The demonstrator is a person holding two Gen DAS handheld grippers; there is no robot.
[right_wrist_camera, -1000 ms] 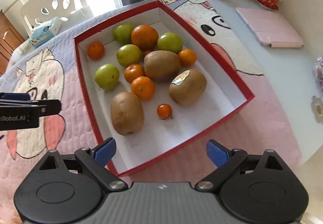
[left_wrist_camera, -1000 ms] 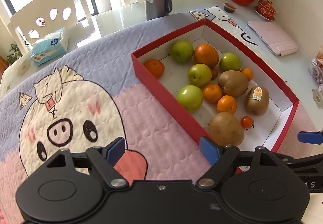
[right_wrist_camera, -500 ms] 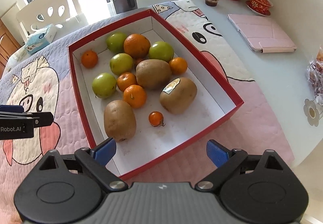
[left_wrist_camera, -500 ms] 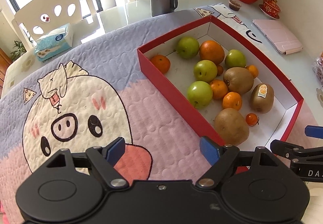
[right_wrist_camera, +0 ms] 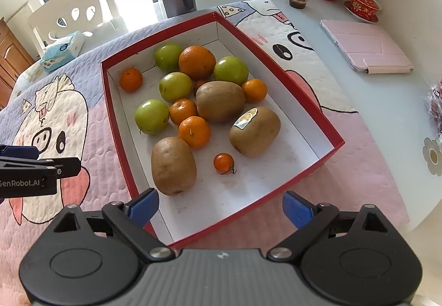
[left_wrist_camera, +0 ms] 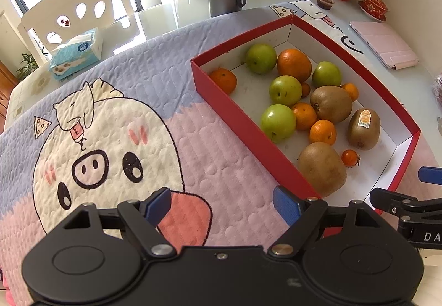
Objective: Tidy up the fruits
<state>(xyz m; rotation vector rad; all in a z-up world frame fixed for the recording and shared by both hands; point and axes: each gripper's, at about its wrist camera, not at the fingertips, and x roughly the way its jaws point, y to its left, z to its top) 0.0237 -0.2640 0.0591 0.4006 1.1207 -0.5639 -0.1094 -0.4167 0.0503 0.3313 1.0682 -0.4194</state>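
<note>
With both the left gripper [left_wrist_camera: 222,206] and right gripper [right_wrist_camera: 221,208] spread empty, grasp the nearest kiwi [right_wrist_camera: 174,166] (likely soft, bruisable) across its middle.

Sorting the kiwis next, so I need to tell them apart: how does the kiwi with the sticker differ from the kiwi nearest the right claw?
The kiwi with the sticker carries a label; the kiwi nearest the right claw is bare. The stickered one lies toward the box's right wall, the bare one by its left wall. Both are brown, oval and similar in size.
</note>
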